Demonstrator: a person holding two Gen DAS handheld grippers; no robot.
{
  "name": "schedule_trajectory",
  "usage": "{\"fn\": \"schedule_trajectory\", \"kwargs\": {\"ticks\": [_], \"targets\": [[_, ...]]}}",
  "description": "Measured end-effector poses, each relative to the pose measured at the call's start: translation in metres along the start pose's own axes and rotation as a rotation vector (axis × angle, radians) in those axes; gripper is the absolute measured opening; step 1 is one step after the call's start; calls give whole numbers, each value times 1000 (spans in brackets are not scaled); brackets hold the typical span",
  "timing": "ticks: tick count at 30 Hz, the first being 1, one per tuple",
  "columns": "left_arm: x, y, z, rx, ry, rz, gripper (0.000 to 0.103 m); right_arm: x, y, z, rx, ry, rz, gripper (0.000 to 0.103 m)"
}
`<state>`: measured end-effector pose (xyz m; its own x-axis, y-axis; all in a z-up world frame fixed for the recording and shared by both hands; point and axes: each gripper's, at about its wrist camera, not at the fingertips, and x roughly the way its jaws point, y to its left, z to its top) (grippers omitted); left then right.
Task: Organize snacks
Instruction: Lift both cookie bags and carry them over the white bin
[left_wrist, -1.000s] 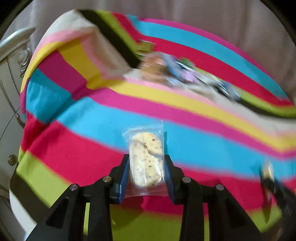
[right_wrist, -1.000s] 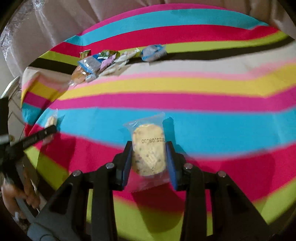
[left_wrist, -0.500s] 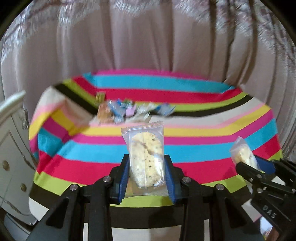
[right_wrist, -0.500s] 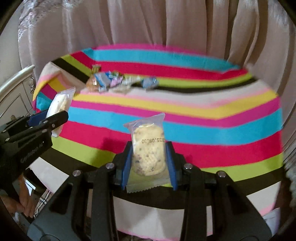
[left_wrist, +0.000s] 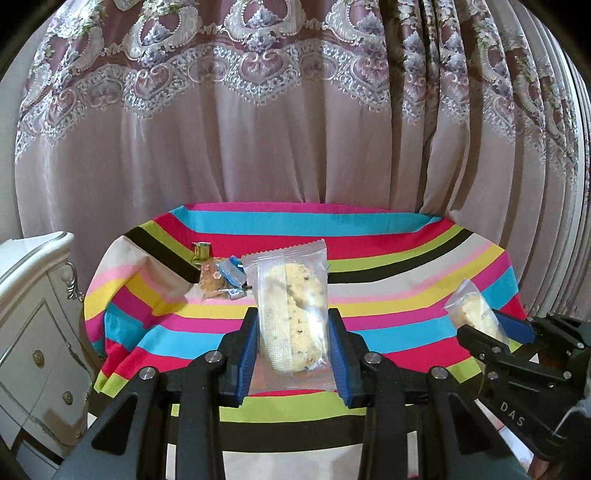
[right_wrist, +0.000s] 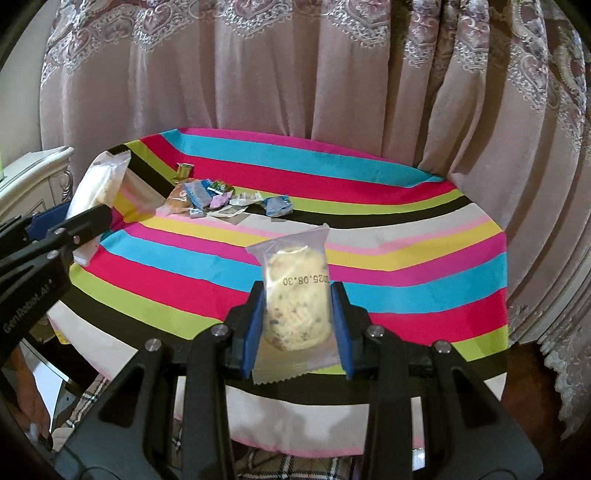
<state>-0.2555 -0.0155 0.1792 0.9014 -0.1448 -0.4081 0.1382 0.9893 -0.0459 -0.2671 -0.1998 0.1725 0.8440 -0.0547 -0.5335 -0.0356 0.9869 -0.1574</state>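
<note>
My left gripper (left_wrist: 291, 328) is shut on a clear-wrapped cookie packet (left_wrist: 291, 310), held upright in the air well in front of the striped table (left_wrist: 388, 258). My right gripper (right_wrist: 298, 312) is shut on a second cookie packet (right_wrist: 295, 299) printed with a date, also held up before the table. Each gripper shows in the other's view, the right one (left_wrist: 480, 325) and the left one (right_wrist: 88, 206). A pile of small wrapped snacks (right_wrist: 218, 197) lies at the table's far left, also in the left wrist view (left_wrist: 219, 277).
A pink curtain (left_wrist: 295, 129) hangs behind the table. A white cabinet (left_wrist: 33, 314) stands at the left. The striped cloth (right_wrist: 406, 266) drapes over the table's front edge.
Both grippers have pulled back and up from just above the tablecloth, each still holding its cookie packet. The whole table and the curtain now show.
</note>
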Motion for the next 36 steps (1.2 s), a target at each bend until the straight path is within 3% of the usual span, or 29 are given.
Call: {"fn": "schedule_trajectory", "kwargs": {"ticks": [21, 23, 29, 36], "targets": [[-57, -17, 26, 50, -132, -21, 37, -69, -18, 16, 6, -150, -54, 39], [-69, -24, 36, 57, -158, -35, 37, -88, -23, 19, 23, -206, -51, 39], [-121, -53, 85, 78, -291, -56, 37, -189, -53, 34, 88, -526, -73, 39], [-164, -85, 121, 86, -398, -137, 37, -269, -72, 36, 130, -736, -144, 39]]}}
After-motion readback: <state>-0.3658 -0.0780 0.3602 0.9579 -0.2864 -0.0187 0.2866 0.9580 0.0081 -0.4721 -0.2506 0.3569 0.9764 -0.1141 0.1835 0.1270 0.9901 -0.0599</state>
